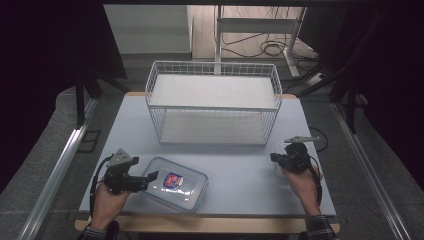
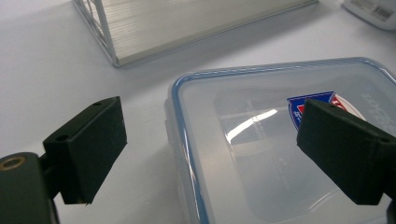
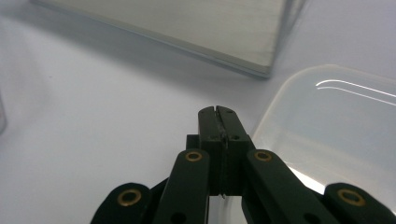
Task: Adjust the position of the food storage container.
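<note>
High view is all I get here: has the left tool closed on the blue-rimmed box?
Observer: No. The left tool stands wide open, one jaw over the table, the other above the lid of the blue-rimmed box.
Operator: Is the right tool carrying anything?
Observer: The right tool is shut, with nothing between its jaws.
Operator: What's the white thing beside it?
Observer: A translucent white piece with rounded corners; lid or tub, I cannot tell.
</note>
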Motion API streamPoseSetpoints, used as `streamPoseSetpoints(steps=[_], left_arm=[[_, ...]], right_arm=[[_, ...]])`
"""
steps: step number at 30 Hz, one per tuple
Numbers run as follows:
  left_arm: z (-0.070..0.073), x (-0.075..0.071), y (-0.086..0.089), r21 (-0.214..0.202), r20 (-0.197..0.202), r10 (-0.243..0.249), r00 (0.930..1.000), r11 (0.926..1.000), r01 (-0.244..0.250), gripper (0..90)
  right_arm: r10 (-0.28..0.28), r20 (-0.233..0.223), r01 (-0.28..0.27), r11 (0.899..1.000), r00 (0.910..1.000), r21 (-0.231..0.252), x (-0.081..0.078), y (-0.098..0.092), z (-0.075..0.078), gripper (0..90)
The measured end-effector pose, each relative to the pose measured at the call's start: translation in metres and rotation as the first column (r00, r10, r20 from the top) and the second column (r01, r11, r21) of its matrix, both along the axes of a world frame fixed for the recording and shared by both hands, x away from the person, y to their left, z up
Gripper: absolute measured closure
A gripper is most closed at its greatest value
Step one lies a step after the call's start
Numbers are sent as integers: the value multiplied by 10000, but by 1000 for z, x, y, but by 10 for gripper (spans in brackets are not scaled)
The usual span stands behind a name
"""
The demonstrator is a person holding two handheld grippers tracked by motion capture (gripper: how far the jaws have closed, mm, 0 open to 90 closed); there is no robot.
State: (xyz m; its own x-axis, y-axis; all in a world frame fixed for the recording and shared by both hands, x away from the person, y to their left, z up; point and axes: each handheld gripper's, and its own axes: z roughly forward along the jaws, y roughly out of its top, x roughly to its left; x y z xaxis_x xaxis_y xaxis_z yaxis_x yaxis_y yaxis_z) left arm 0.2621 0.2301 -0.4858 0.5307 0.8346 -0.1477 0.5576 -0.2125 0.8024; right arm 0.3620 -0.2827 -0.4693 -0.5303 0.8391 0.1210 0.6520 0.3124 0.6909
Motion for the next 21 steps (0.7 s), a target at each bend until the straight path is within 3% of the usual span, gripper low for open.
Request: streamPoseSetpoints(steps=[5, 7, 9, 11, 15, 16, 17, 18, 21], left_arm=[[2, 0, 4, -178, 67, -43, 10000, 9998, 44, 89], [3, -2, 8, -202, 161, 39, 9999, 9998, -36, 130], [5, -3, 14, -255, 176, 72, 9998, 9997, -67, 197], [4, -7, 27, -179, 99, 75, 9999, 9998, -73, 329], [0, -9, 36, 58, -152, 187, 9997, 9998, -186, 609], [-4, -10, 38, 137, -330, 151, 9993, 9998, -146, 681], [-7, -11, 39, 229, -521, 150, 9985, 9996, -138, 681], [-11, -12, 38, 467, -795, -46, 9968, 9989, 83, 809], [-15, -13, 35, 795, -1125, -242, 9934, 9963, 333, 891]], right_arm=[[-393, 65, 393, 9992, 9992, -61, -2, -10, -2, 896], [-438, 226, 442, 9989, 9988, -171, -5, -8, -1, 896], [-284, 424, 280, 9996, 9987, 100, -10, -5, 3, 896], [-105, 479, 91, 9996, 9988, 285, -17, 0, 4, 896], [291, 429, -307, 9989, 9987, 366, -26, 10, 2, 896], [569, 304, -583, 9972, 9979, 477, -32, 17, 1, 896], [569, 304, -583, 9972, 9979, 477, -32, 17, 1, 896], [889, 262, -901, 9947, 9957, 494, -37, 26, 0, 896], [1199, 162, -1206, 9913, 9927, 531, -41, 36, -3, 896]])
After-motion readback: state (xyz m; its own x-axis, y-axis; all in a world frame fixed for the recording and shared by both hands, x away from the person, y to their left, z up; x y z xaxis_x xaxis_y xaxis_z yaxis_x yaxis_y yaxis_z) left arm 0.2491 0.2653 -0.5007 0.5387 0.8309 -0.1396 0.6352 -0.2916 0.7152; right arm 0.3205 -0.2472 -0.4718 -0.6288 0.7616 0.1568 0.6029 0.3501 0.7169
